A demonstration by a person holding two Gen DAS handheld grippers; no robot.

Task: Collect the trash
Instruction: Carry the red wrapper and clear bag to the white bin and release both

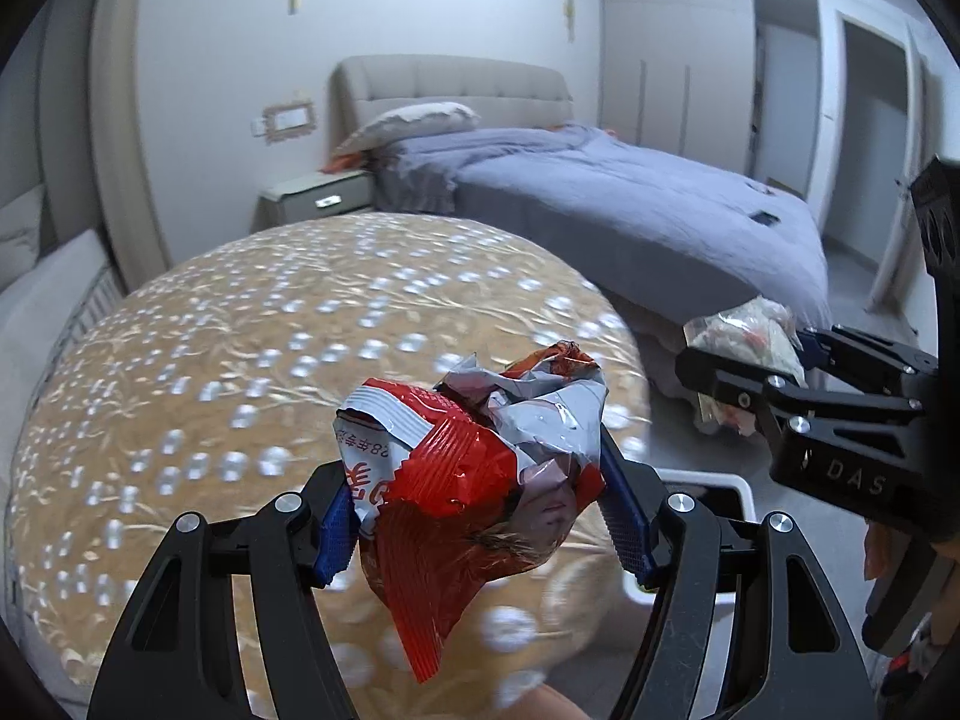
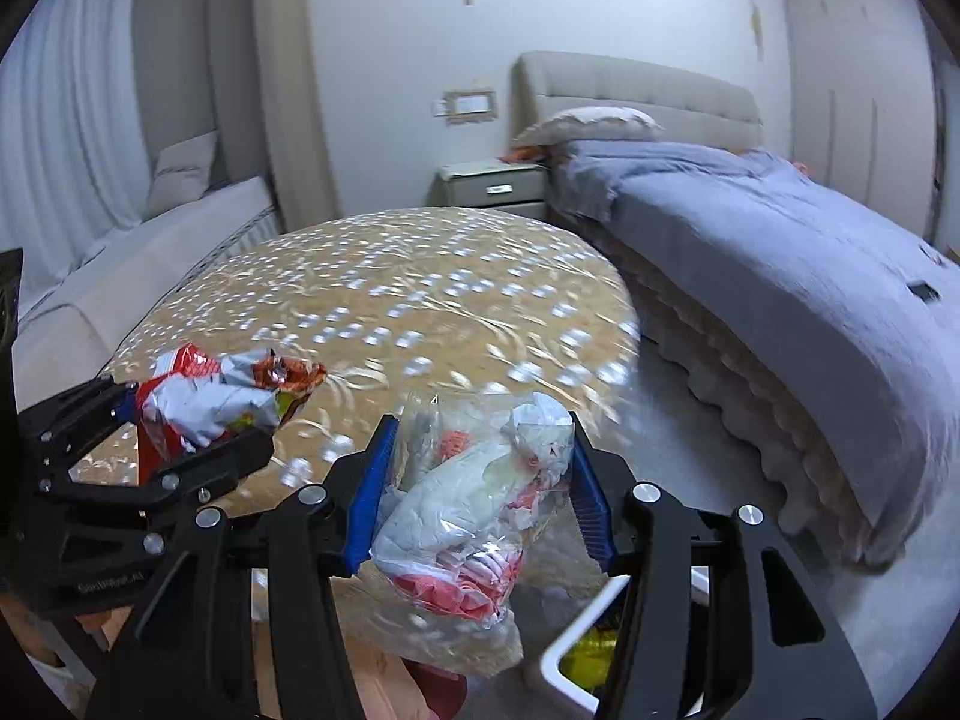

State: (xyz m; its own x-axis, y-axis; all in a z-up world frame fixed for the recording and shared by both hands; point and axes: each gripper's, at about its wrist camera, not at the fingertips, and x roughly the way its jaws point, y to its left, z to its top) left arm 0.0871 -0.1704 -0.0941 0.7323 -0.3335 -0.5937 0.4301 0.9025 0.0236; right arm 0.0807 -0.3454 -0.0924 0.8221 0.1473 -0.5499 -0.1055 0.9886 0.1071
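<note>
- Fills the far right of the room: wide bed with blue-grey quilt and beige padded headboard (image 1: pixel 630 204), white pillow at its head.
- Spreads across the middle, just left of the bed: round table under a tan cloth dotted with pale spots (image 1: pixel 252 360), bare over the whole far part of its top.
- Runs along the far left wall under pale curtains: long grey cushioned bench (image 2: pixel 138 264).
- Stands between table and bed head, against the far wall: small grey-green bedside cabinet (image 2: pixel 492 183).
- Sits on the floor at the near right edge of the table: white-rimmed plastic bin (image 2: pixel 561 657), something yellow inside, only a corner in view.
- Held above the near edge of the table: black left gripper with blue ribbed pads (image 1: pixel 480 516), jaws clamped on a crumpled red and silver snack wrapper (image 1: pixel 474 468), the wrapper's tail hanging down between the fingers.
- Held to the right of it, off the table's near right edge and above the bin's corner: black right gripper with blue ribbed pads (image 2: pixel 480 492), jaws pinched around a crumpled clear plastic bag stuffed with white and red scraps (image 2: pixel 474 510).
- Both bundles lifted, touching neither table nor floor.
</note>
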